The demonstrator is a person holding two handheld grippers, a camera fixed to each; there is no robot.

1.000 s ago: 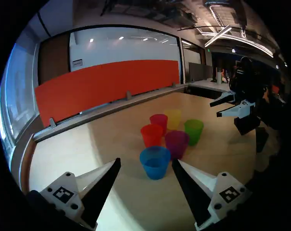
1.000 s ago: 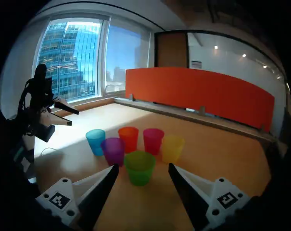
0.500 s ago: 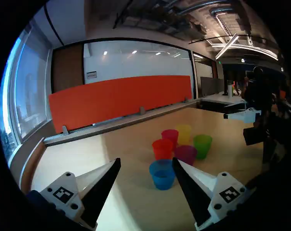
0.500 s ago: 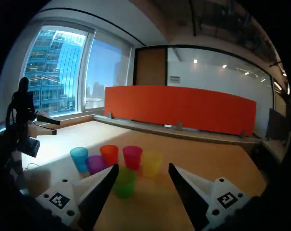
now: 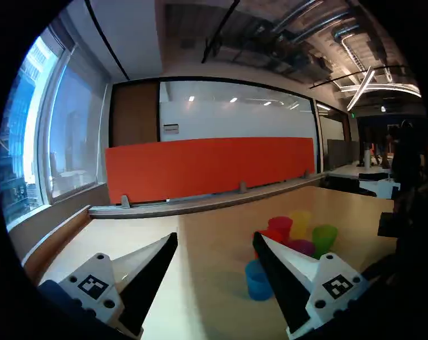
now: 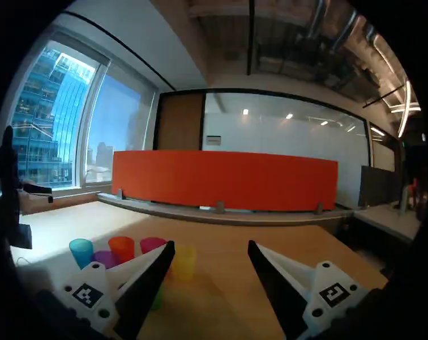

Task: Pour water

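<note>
Several translucent plastic cups stand in a cluster on the wooden table. In the left gripper view the blue cup is nearest, low and right of centre, beside my right finger. Behind it are the purple cup, green cup, yellow cup and pink cup. My left gripper is open and holds nothing. In the right gripper view the blue cup, red cup and yellow cup sit low on the left. My right gripper is open and holds nothing, right of the cups.
An orange divider panel runs along the far side of the table, with tall windows to one side. The other gripper shows dark at the right edge of the left gripper view. Another desk stands at the far right.
Both views have tilted upward and swung aside. The cups have slid down and right in the left gripper view, and down and left in the right gripper view. Both grippers stay open.
</note>
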